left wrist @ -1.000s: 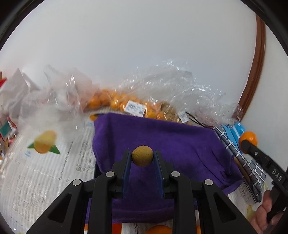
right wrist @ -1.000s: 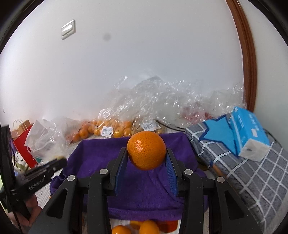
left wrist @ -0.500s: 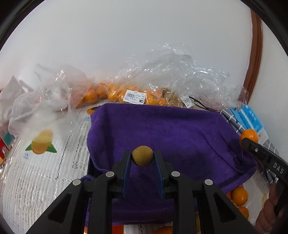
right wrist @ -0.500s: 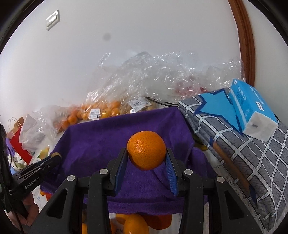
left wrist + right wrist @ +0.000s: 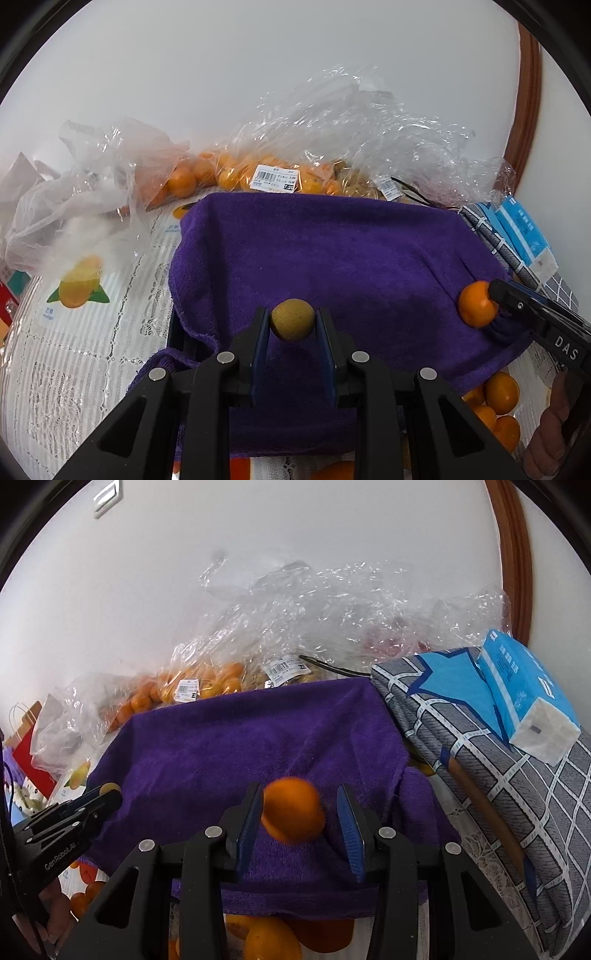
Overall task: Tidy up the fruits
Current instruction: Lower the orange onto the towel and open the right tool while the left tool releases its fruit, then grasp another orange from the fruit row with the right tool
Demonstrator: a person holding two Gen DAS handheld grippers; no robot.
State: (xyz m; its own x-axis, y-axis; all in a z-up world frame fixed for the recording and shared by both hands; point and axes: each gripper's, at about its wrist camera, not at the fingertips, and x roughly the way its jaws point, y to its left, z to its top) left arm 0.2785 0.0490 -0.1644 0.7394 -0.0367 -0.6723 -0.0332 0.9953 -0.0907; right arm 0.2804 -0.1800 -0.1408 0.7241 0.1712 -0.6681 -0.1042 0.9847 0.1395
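Note:
My left gripper is shut on a small brownish-green kiwi and holds it above the near side of a purple towel. My right gripper is open; a blurred orange sits between its pads, touching the left one with a gap to the right one, over the towel. The orange also shows in the left wrist view at the towel's right edge. The left gripper with the kiwi shows at the left of the right wrist view.
Clear plastic bags of oranges lie behind the towel by the wall. Loose oranges lie in front of the towel. A grey checked cloth with a blue tissue pack sits at the right. A lace tablecloth lies at left.
Both grippers have moved down and forward over the purple towel. My right gripper has opened and the orange is coming loose. The left gripper still holds the kiwi.

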